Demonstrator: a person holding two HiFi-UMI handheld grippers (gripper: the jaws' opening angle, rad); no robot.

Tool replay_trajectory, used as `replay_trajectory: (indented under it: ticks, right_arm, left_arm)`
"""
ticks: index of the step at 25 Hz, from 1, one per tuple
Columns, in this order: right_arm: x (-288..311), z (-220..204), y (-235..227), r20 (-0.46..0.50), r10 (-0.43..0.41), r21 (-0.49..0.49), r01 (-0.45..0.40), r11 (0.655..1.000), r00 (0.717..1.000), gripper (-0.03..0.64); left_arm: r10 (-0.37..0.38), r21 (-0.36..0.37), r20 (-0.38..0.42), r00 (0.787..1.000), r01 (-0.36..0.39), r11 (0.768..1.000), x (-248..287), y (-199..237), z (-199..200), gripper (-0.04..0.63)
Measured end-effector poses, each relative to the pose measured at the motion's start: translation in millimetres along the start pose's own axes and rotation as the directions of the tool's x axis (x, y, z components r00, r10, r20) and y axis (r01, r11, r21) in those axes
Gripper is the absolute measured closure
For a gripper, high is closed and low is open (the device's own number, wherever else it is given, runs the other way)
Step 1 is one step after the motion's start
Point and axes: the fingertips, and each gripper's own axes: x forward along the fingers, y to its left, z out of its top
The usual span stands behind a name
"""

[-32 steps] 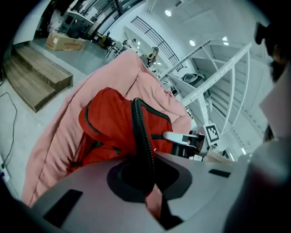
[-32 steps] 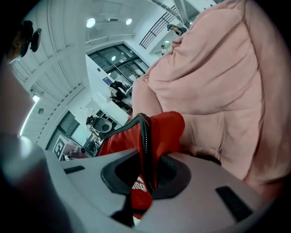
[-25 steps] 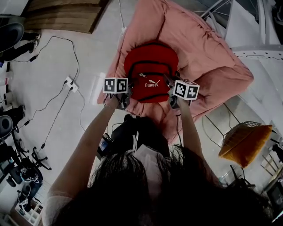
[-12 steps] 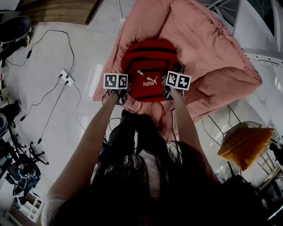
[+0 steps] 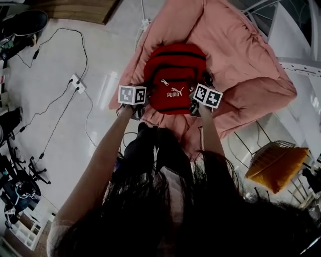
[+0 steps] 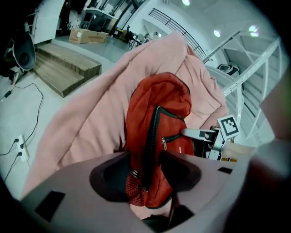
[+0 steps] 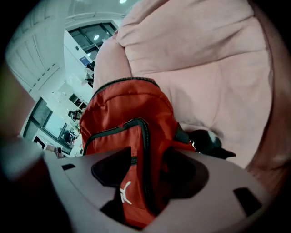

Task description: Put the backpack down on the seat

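Observation:
A red backpack (image 5: 173, 75) with black zips lies on the pink cushioned seat (image 5: 241, 60). My left gripper (image 5: 141, 109) is at the bag's lower left corner and my right gripper (image 5: 195, 107) at its lower right corner. Both sets of jaws are opening. In the left gripper view the backpack's (image 6: 154, 118) zipped side edge runs between the wide jaws of the left gripper (image 6: 145, 175), with a gap beside it. The right gripper view shows the backpack's (image 7: 122, 118) front pocket edge between the spread jaws of the right gripper (image 7: 148, 175).
A power strip with cables (image 5: 75, 83) lies on the pale floor to the left. A wooden platform (image 5: 75, 7) is at the top left. A yellow wire chair (image 5: 275, 163) stands at the right, and a white stair frame (image 5: 296, 40) behind the seat.
The backpack stays on the pink seat. The right gripper's marker cube has slid a little right and down, away from the bag. The left gripper has hardly moved.

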Motion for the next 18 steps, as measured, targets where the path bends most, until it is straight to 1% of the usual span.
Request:
replay_trajectory:
  ticks: [3, 5, 8, 10, 12, 15, 18]
  right_arm:
    - [-26, 7, 4, 0.080, -0.006, 0.062, 0.001, 0.998, 0.997, 0.377]
    - [-49, 10, 9, 0.134, 0.002, 0.086, -0.014, 0.996, 0.991, 0.379]
    - [-88, 7, 29, 0.197, 0.026, 0.077, -0.042, 0.996, 0.980, 0.379]
    - [-116, 2, 48, 0.237, 0.035, 0.038, -0.045, 0.998, 0.971, 0.379]
    - [-142, -2, 72, 0.276, 0.061, -0.017, -0.058, 0.998, 0.959, 0.379]
    - [-177, -12, 113, 0.325, 0.117, -0.081, -0.096, 0.992, 0.938, 0.379]
    - [-207, -29, 155, 0.361, 0.164, -0.123, -0.127, 0.984, 0.918, 0.379]
  left_arm:
    - [-0.021, -0.024, 0.076, 0.997, 0.023, 0.999, -28, 0, 7, 0.388]
    - [-0.032, -0.032, 0.125, 0.992, 0.037, 0.999, -50, -2, 10, 0.388]
    - [-0.055, -0.032, 0.195, 0.979, 0.062, 0.998, -89, -10, 7, 0.389]
    - [-0.078, -0.022, 0.239, 0.968, 0.086, 0.996, -114, -17, 1, 0.390]
    - [-0.103, 0.012, 0.283, 0.954, 0.104, 0.995, -138, -28, -4, 0.390]
    - [-0.127, 0.109, 0.332, 0.935, 0.096, 0.989, -172, -43, -16, 0.390]
    - [-0.173, 0.217, 0.354, 0.919, 0.099, 0.971, -206, -63, -34, 0.390]
